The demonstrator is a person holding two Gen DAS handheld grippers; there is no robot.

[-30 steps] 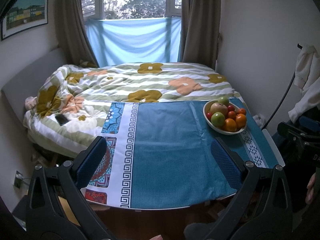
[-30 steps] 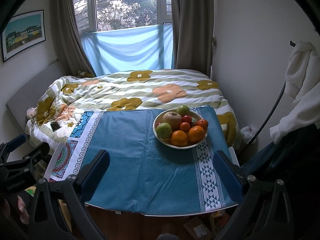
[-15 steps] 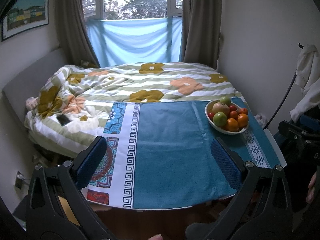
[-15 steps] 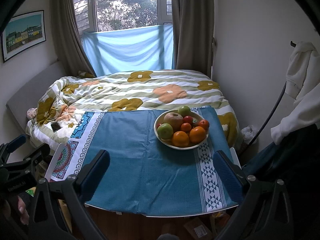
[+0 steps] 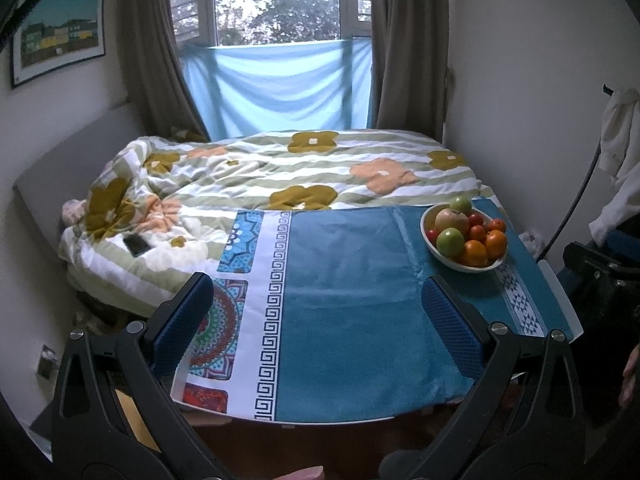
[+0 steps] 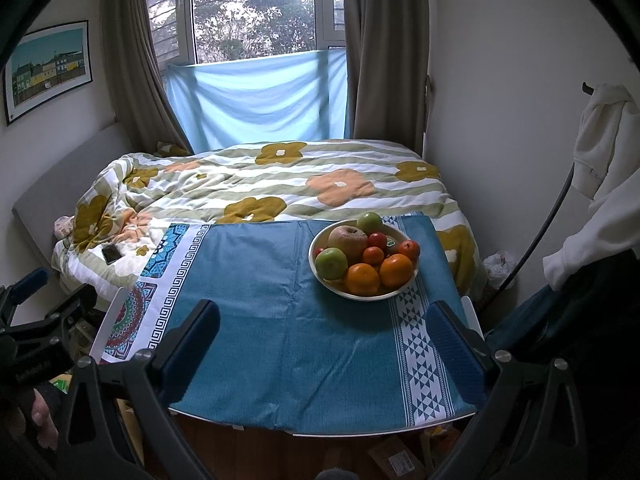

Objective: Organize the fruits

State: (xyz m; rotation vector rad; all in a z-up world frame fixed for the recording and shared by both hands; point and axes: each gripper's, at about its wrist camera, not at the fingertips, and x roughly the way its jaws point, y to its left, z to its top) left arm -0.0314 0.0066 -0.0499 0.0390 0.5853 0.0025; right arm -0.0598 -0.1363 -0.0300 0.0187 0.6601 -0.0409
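Small table draped in a teal cloth (image 6: 288,320), pushed up against the foot of a bed with a flowered quilt (image 6: 280,184); on the cloth, a cream bowl (image 6: 362,296) heaped with fruit, well apart from both grippers.

In the bowl: a green apple (image 6: 331,263) at the near left; a reddish-brown apple (image 6: 348,239) just behind it; a second green apple (image 6: 370,222) at the far rim; two oranges (image 6: 363,279) side by side at the near rim; a few small red fruits (image 6: 377,240) among them, too small to name.

Right gripper (image 6: 322,344) held short of the bowl, above the cloth's near edge — jaws spread wide, blue pads bare, nothing between them; bowl ahead and slightly right of centre.

Left gripper (image 5: 316,320) likewise gaping and empty, off to the left of the bowl, over the cloth's white key-pattern band (image 5: 272,320); bowl (image 5: 440,252) at the far right from this side.

Left of the bowl, on the quilt — a dark phone (image 6: 111,254); beyond the bowl, a window hung with pale blue fabric (image 6: 256,100) between brown curtains.
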